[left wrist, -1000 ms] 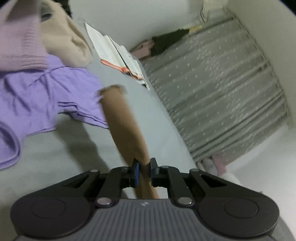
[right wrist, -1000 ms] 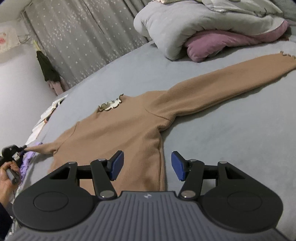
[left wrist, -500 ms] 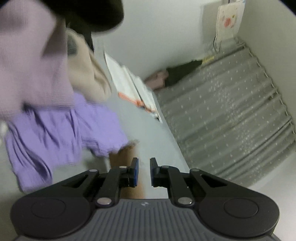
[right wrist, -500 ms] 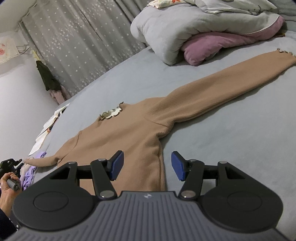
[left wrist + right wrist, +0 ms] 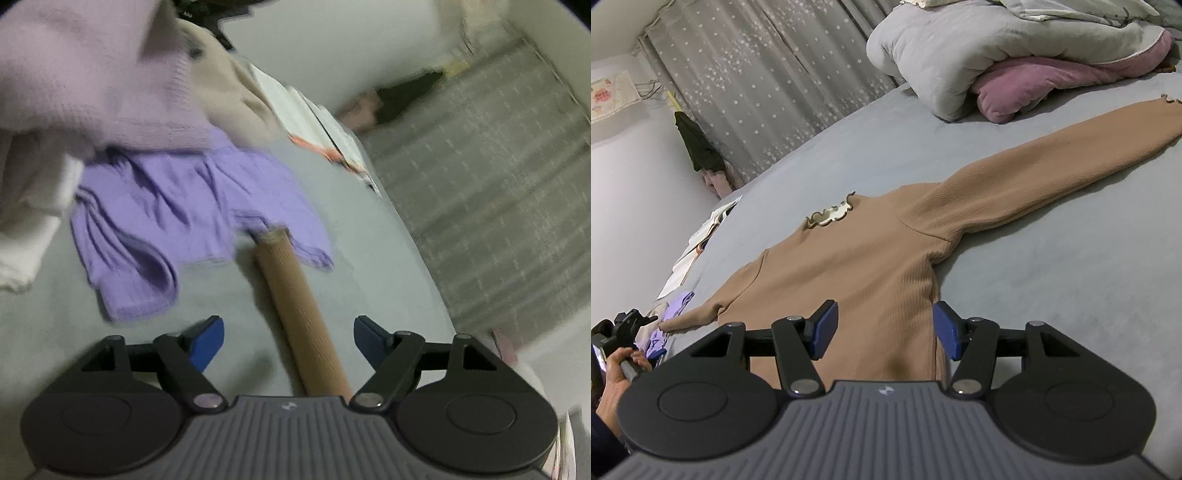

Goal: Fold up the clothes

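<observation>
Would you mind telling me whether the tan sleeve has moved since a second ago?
Yes. The tan sleeve now lies flat on the grey bedspread, its cuff beside the purple garment; the left hand-held gripper is opening and no longer pinches it.

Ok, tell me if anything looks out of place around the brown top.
The brown top lies flat, but its sleeve cuff rests on the rumpled purple garment. The left gripper is opening, the sleeve between its jaws untouched.

Star-dotted grey curtain [image 5: 768, 99]; open book [image 5: 701, 240] at bed edge; piled duvet [image 5: 979, 48]; wall poster [image 5: 609, 96].
</observation>
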Demonstrator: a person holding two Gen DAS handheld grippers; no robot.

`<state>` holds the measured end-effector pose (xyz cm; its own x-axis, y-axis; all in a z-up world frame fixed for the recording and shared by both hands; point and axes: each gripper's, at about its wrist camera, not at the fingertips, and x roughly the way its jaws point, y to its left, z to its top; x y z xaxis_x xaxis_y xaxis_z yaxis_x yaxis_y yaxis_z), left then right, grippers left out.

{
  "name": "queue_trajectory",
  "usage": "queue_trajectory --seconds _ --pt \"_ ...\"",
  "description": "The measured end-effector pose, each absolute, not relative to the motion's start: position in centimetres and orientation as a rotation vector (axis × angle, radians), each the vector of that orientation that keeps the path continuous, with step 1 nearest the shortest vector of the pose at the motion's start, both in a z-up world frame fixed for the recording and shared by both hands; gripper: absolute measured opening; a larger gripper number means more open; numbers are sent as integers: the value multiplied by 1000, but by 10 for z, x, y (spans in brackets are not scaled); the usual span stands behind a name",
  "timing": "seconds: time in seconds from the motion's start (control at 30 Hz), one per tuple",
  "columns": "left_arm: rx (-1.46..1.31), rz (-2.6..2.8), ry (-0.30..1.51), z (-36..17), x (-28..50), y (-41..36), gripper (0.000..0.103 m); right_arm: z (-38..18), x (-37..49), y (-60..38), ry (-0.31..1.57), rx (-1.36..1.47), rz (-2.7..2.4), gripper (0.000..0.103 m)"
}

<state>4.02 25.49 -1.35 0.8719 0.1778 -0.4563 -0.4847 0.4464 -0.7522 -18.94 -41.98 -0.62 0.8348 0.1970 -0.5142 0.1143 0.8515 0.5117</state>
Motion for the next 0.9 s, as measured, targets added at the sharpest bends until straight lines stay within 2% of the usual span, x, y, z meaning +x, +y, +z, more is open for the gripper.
queue_trajectory --seconds 0.17,0.2,0.27,0.3,0.4,0.57,0.7,0.77,0.8,0.83,0.9 --pt "-1012 258 417 -24 79 246 79 -13 -183 -415 607 555 49 59" --pt "-959 249 437 -23 88 236 76 -14 -182 -413 611 552 54 59" --pt "-935 258 388 -18 85 228 39 -14 -181 -409 615 536 67 59" --pt "-927 261 364 -16 84 225 16 -13 -182 -409 611 529 66 59" --pt "-990 217 300 -1 76 228 14 -12 -184 -413 596 543 60 59" --pt "-971 52 139 69 72 215 14 -12 -185 -416 592 574 66 59" --pt "-868 -95 104 136 82 174 15 -10 -185 -415 582 579 82 59" --pt "-856 -104 123 150 80 164 18 -10 -185 -416 585 582 85 59" --pt "-872 -90 167 146 77 163 29 -11 -185 -416 591 587 89 59" --pt "-886 -75 212 141 75 162 57 -12 -184 -416 600 592 94 59" --pt "-881 -26 336 119 70 166 91 -14 -181 -416 622 594 108 62"
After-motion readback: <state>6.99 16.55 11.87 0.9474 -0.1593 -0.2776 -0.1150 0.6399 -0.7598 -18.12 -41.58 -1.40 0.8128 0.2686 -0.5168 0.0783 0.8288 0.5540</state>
